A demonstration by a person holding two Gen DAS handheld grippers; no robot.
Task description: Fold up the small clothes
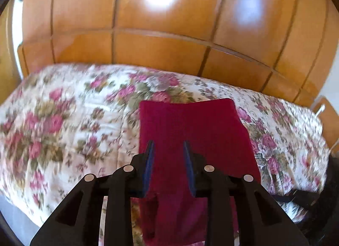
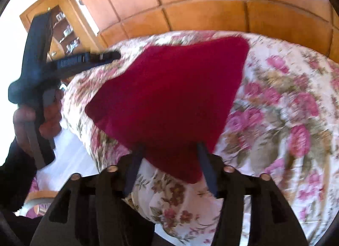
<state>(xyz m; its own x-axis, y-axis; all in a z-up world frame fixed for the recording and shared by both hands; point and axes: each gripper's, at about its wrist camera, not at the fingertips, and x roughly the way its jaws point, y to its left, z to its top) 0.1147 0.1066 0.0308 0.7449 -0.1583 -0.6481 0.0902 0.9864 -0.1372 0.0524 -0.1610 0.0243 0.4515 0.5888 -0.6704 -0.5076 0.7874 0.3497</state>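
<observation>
The left gripper (image 1: 168,146), black with blue pads, is closest to its camera. Its jaws stand a little apart and no cloth is pinched between the tips; the dark red cloth (image 1: 190,131) lies flat under them. So this gripper is open and holds nothing.

The right gripper (image 2: 169,150) has its jaws wide apart too. A corner of the dark red cloth sits between its two blue pads, but the picture is blurry, so I cannot tell if the pads press on it. They look like they stand beside the cloth, not on it.

The dark red cloth is soft and already looks folded into a neat flat shape. It lies on the bed with the flowery cover (image 1: 63,118), near the edge of the bed closest to the person, about midway along it. Behind the bed is a shiny wooden wall (image 1: 169,44).

In the right view, a hand (image 2: 27,123) holds the left gripper up by the side edge of the bed.

I think a fold has just been laid down and the grippers are letting go. The next move likely calls for pinching one edge of the cloth with both grippers and bringing it over to the other edge.

A wooden cabinet with glass doors (image 2: 63,25) stands in the far corner. Small shiny things sit on its shelves, too blurry to name.
</observation>
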